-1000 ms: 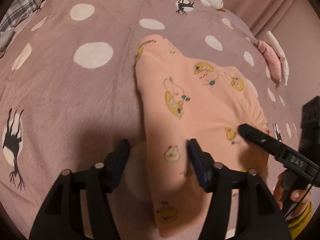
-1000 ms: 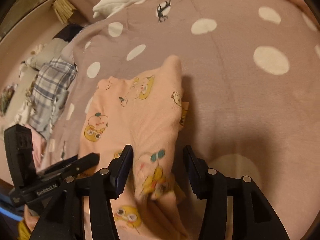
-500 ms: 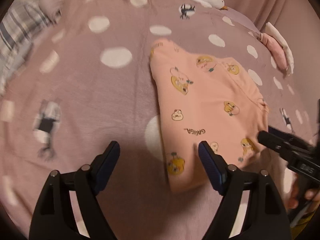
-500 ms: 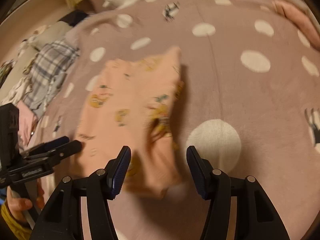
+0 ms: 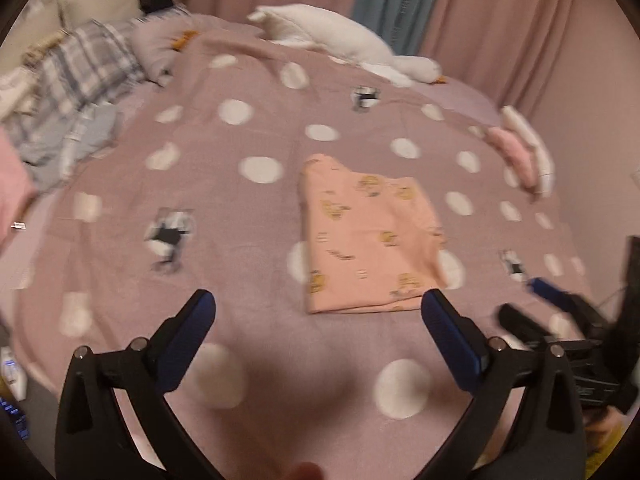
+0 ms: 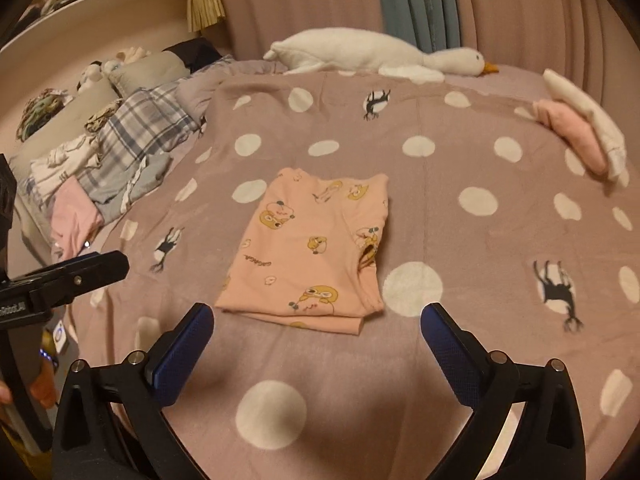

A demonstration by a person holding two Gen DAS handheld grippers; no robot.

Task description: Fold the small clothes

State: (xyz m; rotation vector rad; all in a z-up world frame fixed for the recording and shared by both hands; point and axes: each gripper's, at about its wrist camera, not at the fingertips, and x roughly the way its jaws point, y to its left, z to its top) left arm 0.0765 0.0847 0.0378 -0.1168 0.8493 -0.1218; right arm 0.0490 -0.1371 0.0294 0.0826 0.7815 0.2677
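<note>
A small peach garment with yellow cartoon prints (image 5: 368, 236) lies folded into a flat rectangle on the mauve polka-dot bedspread (image 5: 240, 208); it also shows in the right wrist view (image 6: 316, 248). My left gripper (image 5: 318, 312) is open and empty, held above the bed short of the garment's near edge. My right gripper (image 6: 316, 324) is open and empty, also back from the near edge. The right gripper shows at the right of the left wrist view (image 5: 560, 320). The left gripper shows at the left of the right wrist view (image 6: 68, 280).
A pile of plaid and pink clothes (image 6: 112, 160) lies at the bed's left side. A white goose plush (image 6: 372, 54) lies along the far edge. Folded pink and white clothes (image 6: 580, 136) sit at the far right. Curtains hang behind the bed.
Both grippers have opened wide and pulled back and up from the garment. The garment now lies released and folded flat on the bedspread.
</note>
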